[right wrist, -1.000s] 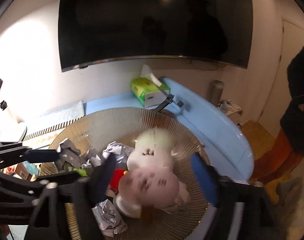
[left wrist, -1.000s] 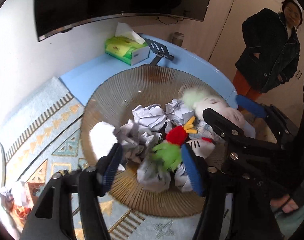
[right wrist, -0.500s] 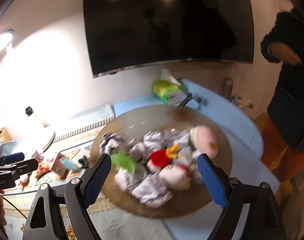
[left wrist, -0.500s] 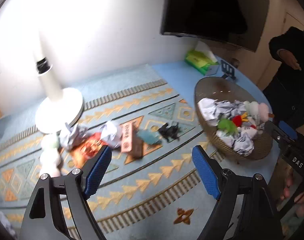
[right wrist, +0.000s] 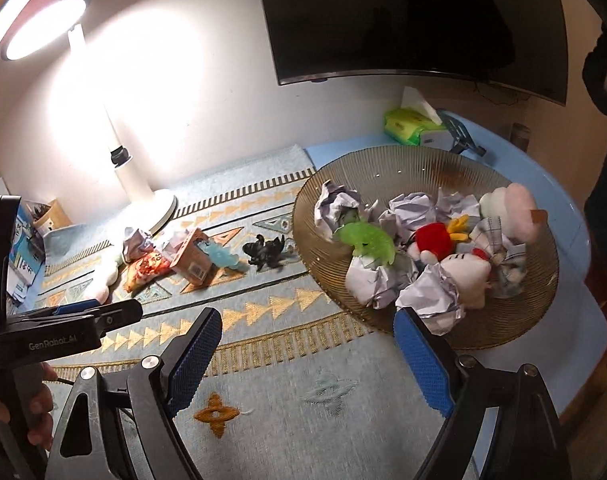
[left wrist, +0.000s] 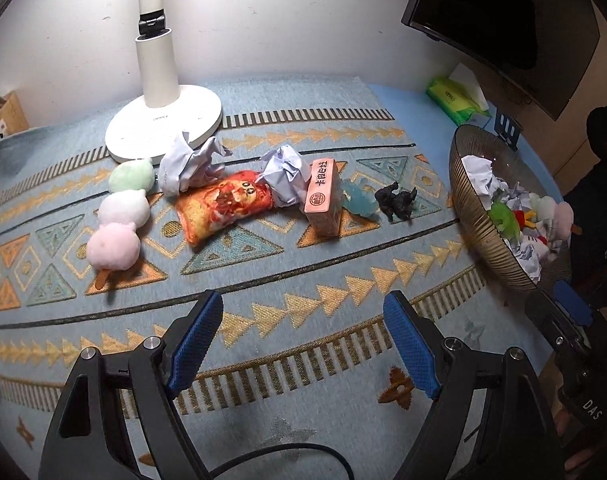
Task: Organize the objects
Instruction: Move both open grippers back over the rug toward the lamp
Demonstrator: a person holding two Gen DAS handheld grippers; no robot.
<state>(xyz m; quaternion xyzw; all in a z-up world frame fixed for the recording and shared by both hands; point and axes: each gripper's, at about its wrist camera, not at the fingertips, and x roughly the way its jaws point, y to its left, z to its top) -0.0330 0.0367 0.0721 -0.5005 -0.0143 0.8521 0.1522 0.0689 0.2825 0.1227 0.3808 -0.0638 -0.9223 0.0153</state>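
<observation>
the left gripper (left wrist: 303, 340) has just been opening, wide and empty at lower centre; the right gripper (right wrist: 307, 356) gapes empty too. loose toys (left wrist: 239, 204) lie mid-frame on the rug (left wrist: 343, 280). the bowl (left wrist: 483, 240) is cut off at right edge, its contents partly hidden.

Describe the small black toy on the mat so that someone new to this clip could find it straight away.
Start at the big ribbed bowl at the patterned mat's right end. Just left of it, on the mat, lies the black toy figure, next to a translucent blue toy. It is the only dark, glossy item in the row.
</observation>
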